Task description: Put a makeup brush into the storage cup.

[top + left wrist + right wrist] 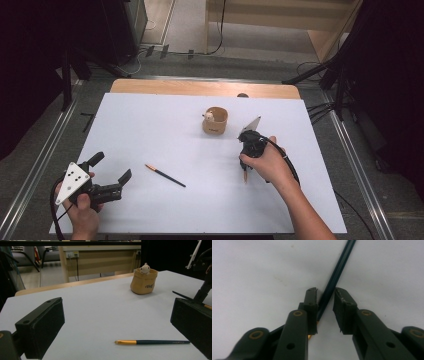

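My right gripper (pixel 245 167) points straight down at the white table sheet (pixel 150 125), right of centre, in a person's hand. In the right gripper view a dark-handled brush (pixel 338 270) runs between the tips of my right gripper (pixel 325 293). The left pad touches it and a thin gap shows at the right pad. Its orange end (pixel 245 176) pokes out below the hand. My left gripper (pixel 111 168) rests open near the front left corner, nothing between its fingers. A second brush (pixel 165 175) (pixel 152 342) lies flat just ahead of it.
A small tan pouch (pixel 215 121) (pixel 144 282) with a white toy figure (pixel 145 268) in it stands at the middle back of the sheet. A bare wooden strip (pixel 200 88) edges the far side. Cables and black stands line the floor around the table.
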`<state>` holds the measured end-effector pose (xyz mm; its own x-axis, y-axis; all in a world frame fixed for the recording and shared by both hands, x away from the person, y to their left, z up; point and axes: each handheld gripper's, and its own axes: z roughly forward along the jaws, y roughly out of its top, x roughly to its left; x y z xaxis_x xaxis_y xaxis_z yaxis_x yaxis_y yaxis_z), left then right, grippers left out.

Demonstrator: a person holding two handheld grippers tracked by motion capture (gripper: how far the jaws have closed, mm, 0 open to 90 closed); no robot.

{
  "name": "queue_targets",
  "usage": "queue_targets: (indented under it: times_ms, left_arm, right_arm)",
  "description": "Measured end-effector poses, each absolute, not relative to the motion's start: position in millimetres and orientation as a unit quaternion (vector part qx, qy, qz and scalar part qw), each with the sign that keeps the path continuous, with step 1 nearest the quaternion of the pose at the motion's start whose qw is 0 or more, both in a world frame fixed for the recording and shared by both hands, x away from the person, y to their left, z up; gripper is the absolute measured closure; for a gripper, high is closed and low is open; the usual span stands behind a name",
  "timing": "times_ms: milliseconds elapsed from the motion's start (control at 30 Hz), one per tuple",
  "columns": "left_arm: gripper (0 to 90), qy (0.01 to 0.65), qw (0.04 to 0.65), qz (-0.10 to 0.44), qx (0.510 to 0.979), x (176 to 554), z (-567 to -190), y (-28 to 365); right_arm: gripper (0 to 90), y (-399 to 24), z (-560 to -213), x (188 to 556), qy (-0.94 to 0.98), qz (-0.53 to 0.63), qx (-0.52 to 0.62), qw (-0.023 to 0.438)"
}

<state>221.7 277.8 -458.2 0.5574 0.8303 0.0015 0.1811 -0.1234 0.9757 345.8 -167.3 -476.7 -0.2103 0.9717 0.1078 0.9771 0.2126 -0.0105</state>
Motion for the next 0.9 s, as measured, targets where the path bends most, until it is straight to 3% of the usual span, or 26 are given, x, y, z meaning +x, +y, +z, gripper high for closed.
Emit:
queue_targets:
  times_ms: [67,500,900]
  left_arm:
    - [0.0,0.367,0.551,0.294,0.689,221.8,-458.3,277.5]
    - [0.0,0.361,0.548,0.282,0.700,224.1,-458.1,265.5]
    - [0.1,0.337,0.548,0.254,0.722,239.1,-448.1,235.7]
  right_arm:
    - [82.4,-167.1,-477.2,345.7,-0.778,-0.026,-0.627,0.036]
    - [84.5,-169.8,-475.6,343.1,-0.776,-0.039,-0.629,0.030]
    - [84.6,-182.1,-453.1,326.1,-0.768,-0.138,-0.624,-0.041]
